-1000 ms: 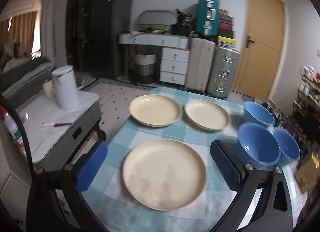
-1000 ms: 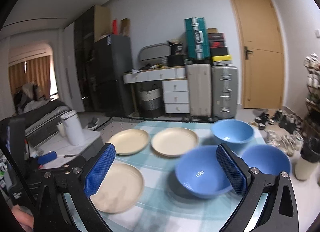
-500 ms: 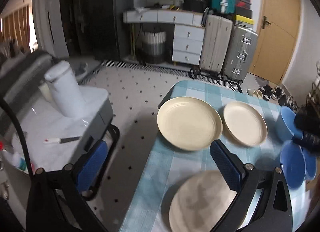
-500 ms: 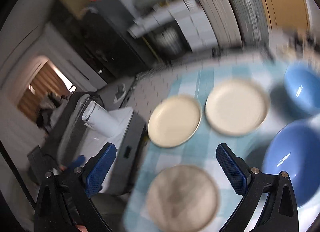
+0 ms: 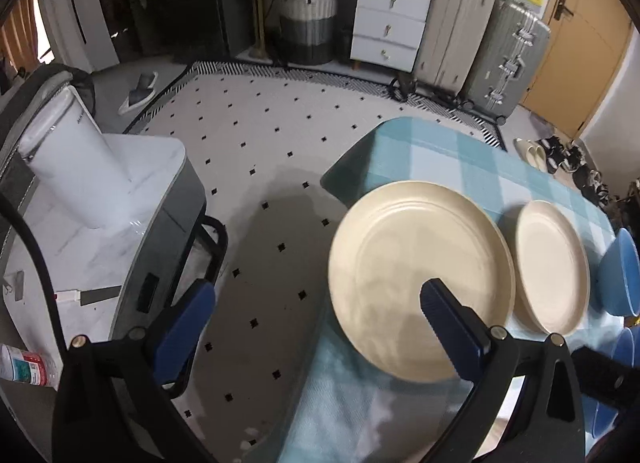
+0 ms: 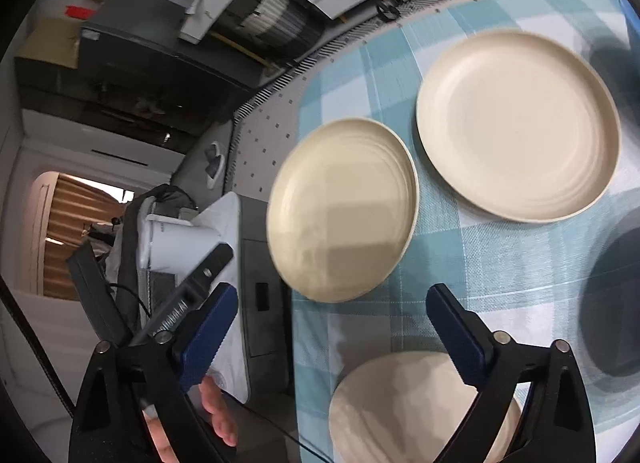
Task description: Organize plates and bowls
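Your right claw (image 6: 332, 339) stands wide open with nothing between its pads, its jaws having just been closing slightly. Your left claw (image 5: 316, 327) is likewise wide open and empty, its right pad (image 5: 448, 327) over the left cream plate (image 5: 416, 263). That plate sits at the counter (image 5: 440, 151) edge, centre right of the left view; a second plate (image 5: 550, 263) lies just beside it, and blue bowls (image 5: 620, 275) sit at the right margin. A third plate (image 6: 400, 407) shows at lower centre of the right view.
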A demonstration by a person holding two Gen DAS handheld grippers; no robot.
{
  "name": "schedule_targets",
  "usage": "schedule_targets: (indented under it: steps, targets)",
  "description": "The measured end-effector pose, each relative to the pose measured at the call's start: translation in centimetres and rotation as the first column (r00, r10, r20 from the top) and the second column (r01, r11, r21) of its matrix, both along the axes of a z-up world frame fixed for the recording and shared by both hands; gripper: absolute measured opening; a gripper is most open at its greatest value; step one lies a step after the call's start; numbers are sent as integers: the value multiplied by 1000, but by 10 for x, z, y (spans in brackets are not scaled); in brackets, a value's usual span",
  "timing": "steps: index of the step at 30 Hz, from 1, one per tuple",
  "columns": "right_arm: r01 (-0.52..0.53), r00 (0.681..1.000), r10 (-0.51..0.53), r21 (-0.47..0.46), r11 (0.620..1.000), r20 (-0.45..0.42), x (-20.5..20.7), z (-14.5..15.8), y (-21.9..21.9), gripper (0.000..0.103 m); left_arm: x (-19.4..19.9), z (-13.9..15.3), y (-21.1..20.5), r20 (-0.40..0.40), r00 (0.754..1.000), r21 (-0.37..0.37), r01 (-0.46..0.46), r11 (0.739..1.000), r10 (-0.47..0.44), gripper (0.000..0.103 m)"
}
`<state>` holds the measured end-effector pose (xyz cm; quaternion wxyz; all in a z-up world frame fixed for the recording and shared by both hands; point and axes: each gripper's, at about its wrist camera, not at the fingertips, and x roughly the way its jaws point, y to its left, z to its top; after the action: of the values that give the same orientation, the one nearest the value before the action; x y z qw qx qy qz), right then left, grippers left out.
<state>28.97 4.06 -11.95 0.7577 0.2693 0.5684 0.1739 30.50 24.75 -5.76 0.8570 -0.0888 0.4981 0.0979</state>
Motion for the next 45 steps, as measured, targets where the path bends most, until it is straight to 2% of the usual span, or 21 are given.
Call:
schedule_targets:
  steps: [3,4,5,6,10,13,15,19,24,32,35,39,40,42,45]
  targets:
    - [-3,1000,3,-12,1000,-4,5,-13,6,90,12,-14,5,-22,1000,-10,8,1000,-8,103]
    - [-4,1000,4,-12,1000,-2,8,-17,8,87,15,-19,7,-31,999,-20,10,1000,-10,103]
    - [-4,1000,4,-4,1000,2,5,-17,8,79,18,-22,9,-41,999,-40,15,999,-17,103]
    - [-4,1000,4,-6,1000,-4,7,-18,10,77,21,-25,11,-46,999,-60,17,998,-20,103]
    - [1,1000,-1,-12,1000,-19,15,-26,14,77,36,-30,25,-46,999,-124,-6,992,0,103]
    - [7,1000,-7,-19,1000,-26,16,-32,15,77,47,-42,33,-78,997,-173,-21,985,7,103]
    - [28,999,-28,-14,1000,-46,18,-40,13,49,51,-48,37,-99,995,-196,-40,980,20,102]
    - [39,994,-38,8,999,-98,25,-54,14,48,55,-55,42,-89,995,-239,-54,970,33,102]
    - [49,998,-51,-48,998,-43,19,-51,15,48,59,-64,37,-100,995,-227,-32,973,9,101]
    - [82,996,-85,-88,993,-32,15,-47,3,48,61,-69,38,-103,995,-256,-36,966,9,101]
    - [97,995,-100,-108,989,-27,23,-48,5,48,62,-72,32,-102,995,-229,-11,973,-13,101]
    - [97,994,-102,-124,988,-34,28,-54,7,48,65,-75,28,-113,993,-229,-2,973,-25,101]
    - [101,994,-106,-127,987,-33,30,-55,8,48,65,-75,27,-115,993,-231,0,973,-27,100]
    - [93,994,-99,-133,987,-45,31,-60,11,48,67,-76,25,-118,992,-251,9,968,-40,90]
    - [85,994,-93,-145,986,-53,35,-67,12,46,70,-78,25,-128,991,-265,13,964,-49,86]
